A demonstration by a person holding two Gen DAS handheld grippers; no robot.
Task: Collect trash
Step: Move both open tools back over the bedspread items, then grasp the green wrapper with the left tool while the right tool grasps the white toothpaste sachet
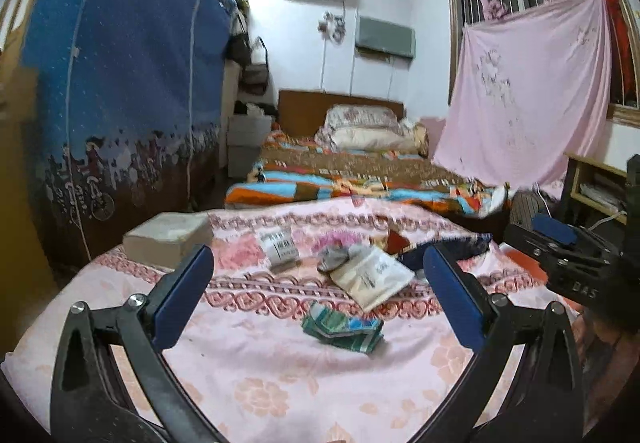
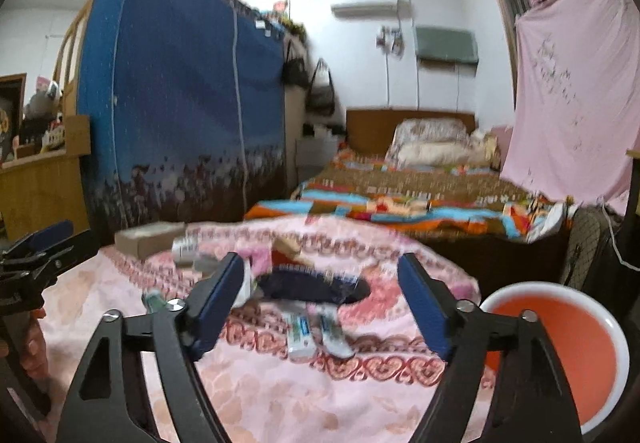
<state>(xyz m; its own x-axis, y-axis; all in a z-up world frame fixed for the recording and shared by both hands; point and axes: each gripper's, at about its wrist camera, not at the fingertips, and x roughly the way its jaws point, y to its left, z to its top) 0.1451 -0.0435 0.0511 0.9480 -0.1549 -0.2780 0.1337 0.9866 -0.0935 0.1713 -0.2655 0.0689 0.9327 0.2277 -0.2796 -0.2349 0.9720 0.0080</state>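
Note:
Trash lies on a pink patterned cloth. In the left wrist view I see a green crumpled wrapper, a white packet, a grey wad and a small white labelled packet. My left gripper is open and empty above the wrapper. My right gripper is open and empty above a dark blue bag and two white-blue wrappers. The right gripper also shows at the right edge of the left wrist view. The right wrist view is blurred.
An orange basin with a white rim sits at the right. A grey box lies at the cloth's far left. A blue fabric wardrobe stands left. A bed with colourful blankets lies beyond.

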